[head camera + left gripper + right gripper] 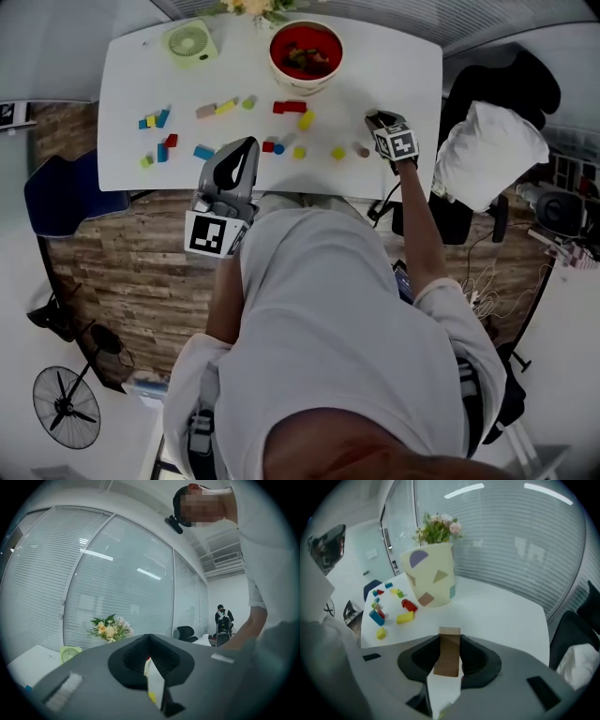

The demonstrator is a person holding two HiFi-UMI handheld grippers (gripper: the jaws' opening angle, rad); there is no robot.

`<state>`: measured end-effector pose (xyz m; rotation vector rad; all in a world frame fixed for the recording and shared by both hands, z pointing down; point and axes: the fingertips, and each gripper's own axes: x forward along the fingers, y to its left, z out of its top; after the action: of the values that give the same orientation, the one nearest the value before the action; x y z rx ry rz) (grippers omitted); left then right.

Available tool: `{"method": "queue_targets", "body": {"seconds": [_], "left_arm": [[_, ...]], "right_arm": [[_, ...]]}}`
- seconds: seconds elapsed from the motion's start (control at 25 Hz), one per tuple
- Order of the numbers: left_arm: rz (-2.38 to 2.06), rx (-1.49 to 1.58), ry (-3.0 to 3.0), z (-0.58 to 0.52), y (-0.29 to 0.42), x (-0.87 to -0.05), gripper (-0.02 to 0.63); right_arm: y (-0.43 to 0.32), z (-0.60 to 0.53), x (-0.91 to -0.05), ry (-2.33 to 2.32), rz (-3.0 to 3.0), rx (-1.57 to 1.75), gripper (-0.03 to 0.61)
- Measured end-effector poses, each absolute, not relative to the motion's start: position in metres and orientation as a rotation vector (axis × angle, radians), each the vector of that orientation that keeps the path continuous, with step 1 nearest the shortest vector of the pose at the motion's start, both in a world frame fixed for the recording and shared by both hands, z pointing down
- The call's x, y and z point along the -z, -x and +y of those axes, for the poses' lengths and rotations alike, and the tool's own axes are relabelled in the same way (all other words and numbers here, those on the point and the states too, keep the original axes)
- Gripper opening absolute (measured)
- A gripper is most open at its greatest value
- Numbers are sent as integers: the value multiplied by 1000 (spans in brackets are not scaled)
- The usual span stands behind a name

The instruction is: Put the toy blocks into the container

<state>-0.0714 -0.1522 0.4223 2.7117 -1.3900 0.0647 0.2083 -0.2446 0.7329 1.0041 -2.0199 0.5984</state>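
White table (394, 66) bears a cream container (323, 81), red inside, blocks in it, at the far edge. Green fan (190, 41) stands to its left. Left gripper (244, 148) has its jaws pressed together, empty, over the near edge. Right gripper (377, 120) pinches a brown block (449, 656), pointing toward the container. Loose blocks (203, 152) lie scattered between the grippers and the container.

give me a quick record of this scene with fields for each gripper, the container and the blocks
right gripper: shut on a brown block, over the white table
left gripper: shut, empty, near the table's front edge
container: cream bowl, red inside, some blocks in it
loose blocks: many scattered across the table
other: green fan at the far left corner
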Motion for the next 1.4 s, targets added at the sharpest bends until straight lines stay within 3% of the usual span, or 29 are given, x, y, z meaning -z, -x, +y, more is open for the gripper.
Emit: {"method": "queue_targets", "body": {"seconds": [0.32, 0.68, 1.04, 1.4], "left_arm": [[-1302, 9, -2776, -167, 69, -415, -5], [-1323, 86, -2774, -167, 80, -402, -5], [-1412, 78, -2733, -153, 95, -407, -5], [-1586, 122, -2611, -129, 115, -405, -5]], "right_arm": [[-194, -266, -610, -1289, -2269, -433, 132], [-153, -287, -517, -1297, -2412, -175, 132], [-113, -326, -504, -1116, -2389, 4, 130], [-57, -368, -554, -768, -2227, 144, 130]]}}
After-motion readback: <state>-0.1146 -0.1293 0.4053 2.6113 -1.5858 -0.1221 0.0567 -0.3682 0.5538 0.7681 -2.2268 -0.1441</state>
